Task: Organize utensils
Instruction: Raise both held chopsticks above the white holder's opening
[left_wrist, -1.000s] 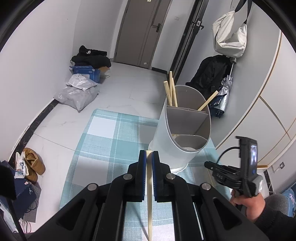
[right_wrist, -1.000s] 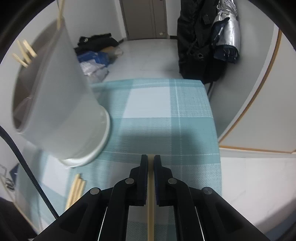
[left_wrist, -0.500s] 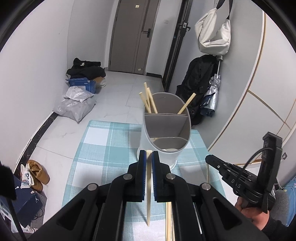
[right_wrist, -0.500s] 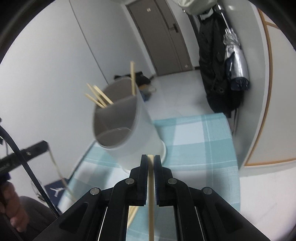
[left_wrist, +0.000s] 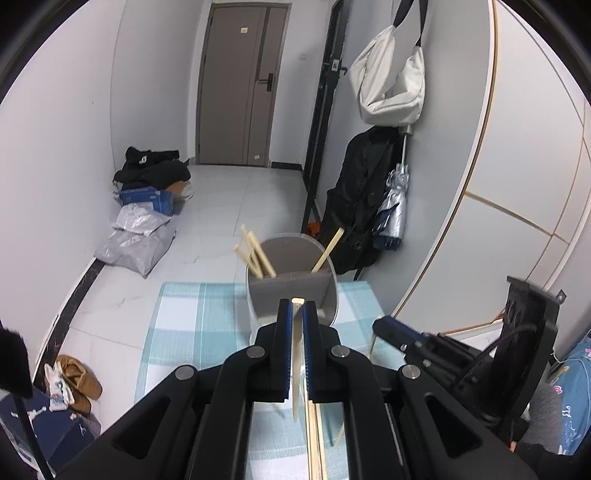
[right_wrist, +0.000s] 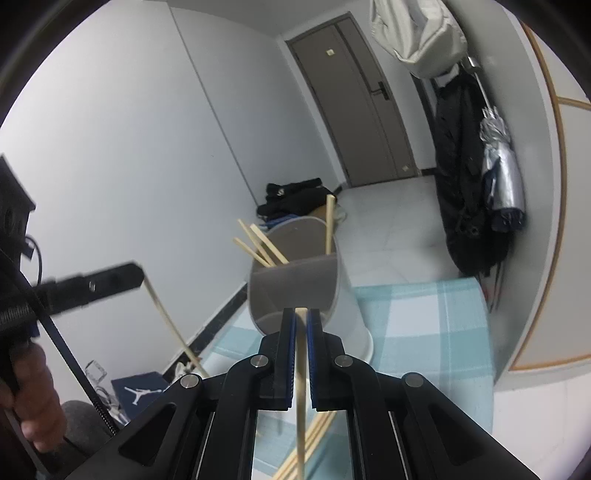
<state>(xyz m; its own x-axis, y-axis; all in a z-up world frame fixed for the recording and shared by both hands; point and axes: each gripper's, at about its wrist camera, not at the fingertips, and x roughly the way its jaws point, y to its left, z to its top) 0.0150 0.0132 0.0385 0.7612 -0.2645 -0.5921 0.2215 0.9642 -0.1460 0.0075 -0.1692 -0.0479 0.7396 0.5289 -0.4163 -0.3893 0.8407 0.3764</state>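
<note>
A white divided utensil holder (left_wrist: 291, 291) stands on the teal checked mat (left_wrist: 184, 321) with several chopsticks (left_wrist: 255, 254) in its far compartment; it also shows in the right wrist view (right_wrist: 295, 280). My left gripper (left_wrist: 297, 306) is shut on a wooden chopstick (left_wrist: 296, 362), raised just before the holder's rim. My right gripper (right_wrist: 301, 314) is shut on another chopstick (right_wrist: 301, 387), also raised near the rim. Loose chopsticks (right_wrist: 314, 439) lie on the mat below. The right gripper (left_wrist: 384, 326) appears in the left view, the left gripper (right_wrist: 138, 271) in the right view.
Beyond the table are a door (left_wrist: 240, 81), bags on the floor (left_wrist: 136, 240), a hanging white bag (left_wrist: 388, 85), a black coat and umbrella (left_wrist: 369, 206) at the right wall, and shoes (left_wrist: 74, 380) at the left.
Both grippers have risen with their chopsticks. The holder now sits lower and farther in both views, and the right gripper has swung toward the holder's opening.
</note>
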